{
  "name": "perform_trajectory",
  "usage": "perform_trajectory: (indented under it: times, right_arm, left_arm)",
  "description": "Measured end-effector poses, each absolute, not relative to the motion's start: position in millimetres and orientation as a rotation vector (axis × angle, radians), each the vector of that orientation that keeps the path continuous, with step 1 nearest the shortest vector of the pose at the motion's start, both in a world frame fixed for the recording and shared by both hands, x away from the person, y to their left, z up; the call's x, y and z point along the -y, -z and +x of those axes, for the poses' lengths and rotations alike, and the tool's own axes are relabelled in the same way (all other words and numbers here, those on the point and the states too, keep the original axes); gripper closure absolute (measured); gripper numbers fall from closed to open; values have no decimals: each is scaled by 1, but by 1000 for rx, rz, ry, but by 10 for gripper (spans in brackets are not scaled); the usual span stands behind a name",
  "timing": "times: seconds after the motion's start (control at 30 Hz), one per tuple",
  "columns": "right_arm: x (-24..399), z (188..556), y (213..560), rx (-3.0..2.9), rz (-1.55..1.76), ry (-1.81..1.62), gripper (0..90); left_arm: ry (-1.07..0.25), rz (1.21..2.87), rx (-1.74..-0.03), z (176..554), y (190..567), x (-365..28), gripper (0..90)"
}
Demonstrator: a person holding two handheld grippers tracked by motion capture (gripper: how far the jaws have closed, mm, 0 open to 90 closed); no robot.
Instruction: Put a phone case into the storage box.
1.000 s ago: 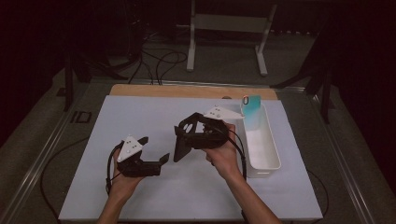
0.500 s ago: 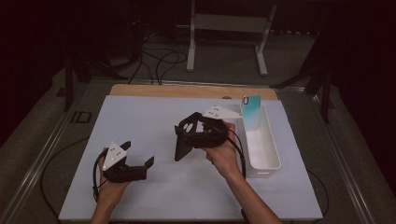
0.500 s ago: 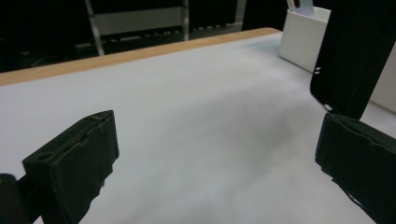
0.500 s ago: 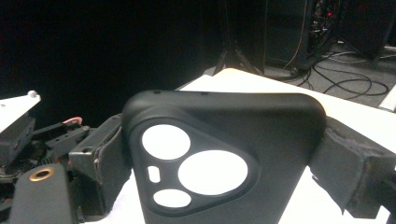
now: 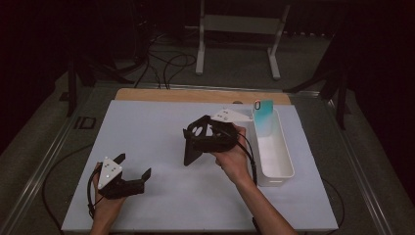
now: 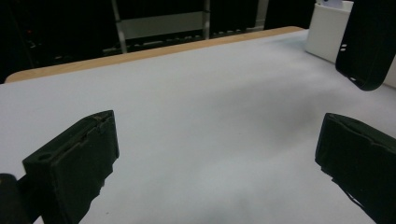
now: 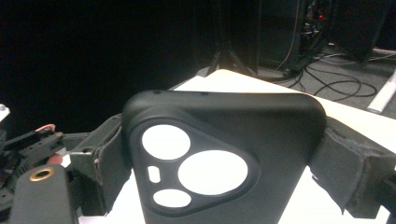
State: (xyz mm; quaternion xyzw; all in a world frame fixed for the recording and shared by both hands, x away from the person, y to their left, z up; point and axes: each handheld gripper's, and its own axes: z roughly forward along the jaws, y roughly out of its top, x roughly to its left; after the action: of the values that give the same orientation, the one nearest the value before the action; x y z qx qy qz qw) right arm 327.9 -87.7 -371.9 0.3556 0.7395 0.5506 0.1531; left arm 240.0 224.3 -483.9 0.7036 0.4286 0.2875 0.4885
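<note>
Case (image 7: 224, 154) pinched in your right gripper (image 5: 195, 144) beside the bin (image 5: 274, 161); left gripper (image 5: 132, 171) spread, idle. Next, lower it in.

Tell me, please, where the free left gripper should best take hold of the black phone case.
Probably the lower long edges of the black phone case, approached from the left side. It hangs upright from the right gripper, which clamps its camera end; the left gripper is open and the lower half is free.

The table (image 5: 161, 127) is lit evenly from above; the far background is left dark. Soft shadows are cast, and near jaws are blurred.
</note>
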Motion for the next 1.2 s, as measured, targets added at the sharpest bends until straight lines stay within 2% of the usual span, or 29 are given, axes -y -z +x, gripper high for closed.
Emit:
perform_trajectory:
  times: [1.2]
  right_arm:
    - [112,370,363,-2002,1161,-1477,136]
  left_arm:
    - [-722,1699,-1073,236,488,-229,4]
